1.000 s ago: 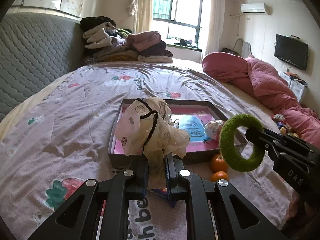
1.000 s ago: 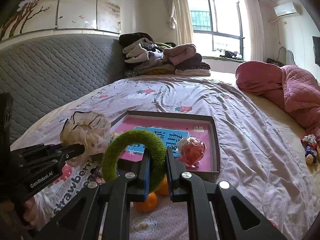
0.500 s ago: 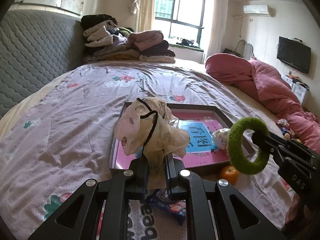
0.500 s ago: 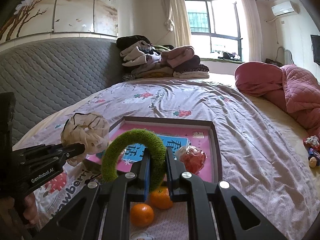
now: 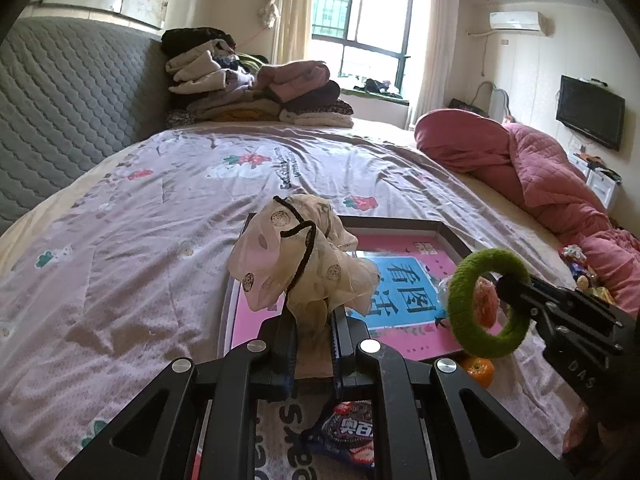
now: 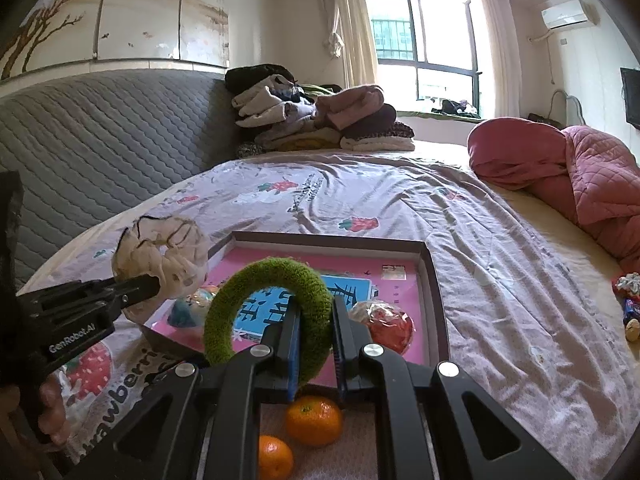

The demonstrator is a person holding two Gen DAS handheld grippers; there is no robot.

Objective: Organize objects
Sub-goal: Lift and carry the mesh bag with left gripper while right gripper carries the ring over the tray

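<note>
Our left gripper (image 5: 313, 340) has its fingers (image 5: 286, 340) closed on one cream scrunchie (image 5: 298, 266), held above the near edge of the tray (image 5: 452, 232). Our right gripper (image 6: 314, 344) clamps one green ring (image 6: 272, 312) between its fingers (image 6: 290, 340). Below them lie two oranges (image 6: 314, 420); one red wrapped ball (image 6: 390, 328) sits just ahead.

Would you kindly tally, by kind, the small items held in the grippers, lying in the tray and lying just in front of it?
Scrunchies: 2, cream in left gripper, green in right gripper
Oranges: 2
Wrapped balls in tray: 2
Snack packets: 1
Total: 7
</note>
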